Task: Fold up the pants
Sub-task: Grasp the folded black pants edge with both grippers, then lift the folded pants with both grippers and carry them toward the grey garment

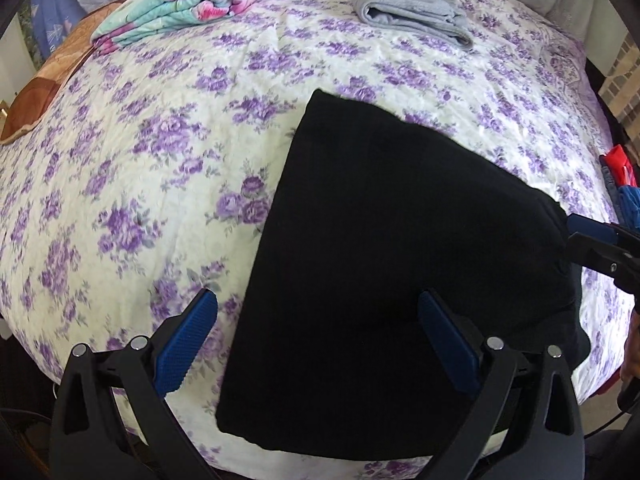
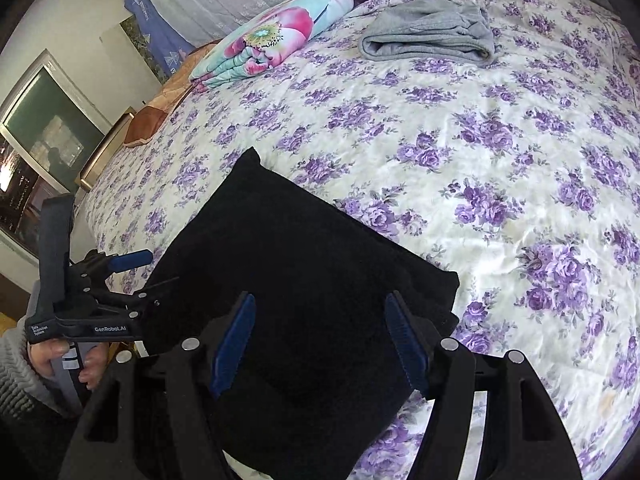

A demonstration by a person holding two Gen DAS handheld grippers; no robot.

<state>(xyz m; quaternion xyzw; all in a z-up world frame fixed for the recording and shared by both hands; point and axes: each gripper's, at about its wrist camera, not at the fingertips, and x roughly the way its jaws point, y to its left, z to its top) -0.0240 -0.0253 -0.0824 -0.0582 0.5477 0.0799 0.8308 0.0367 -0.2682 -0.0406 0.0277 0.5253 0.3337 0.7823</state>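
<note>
Pants (image 1: 384,216) lengthwise toward gray garment (image 1: 412,12)

Floral quilt (image 1: 192,4); grey garment (image 1: 412,12)

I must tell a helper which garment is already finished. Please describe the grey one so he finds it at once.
Look at the bed with the purple-flowered quilt. At its far end, right of the rolled pink-and-turquoise blanket, lies the folded grey garment. It alone is plain light grey; the pants near the front are black.
</note>
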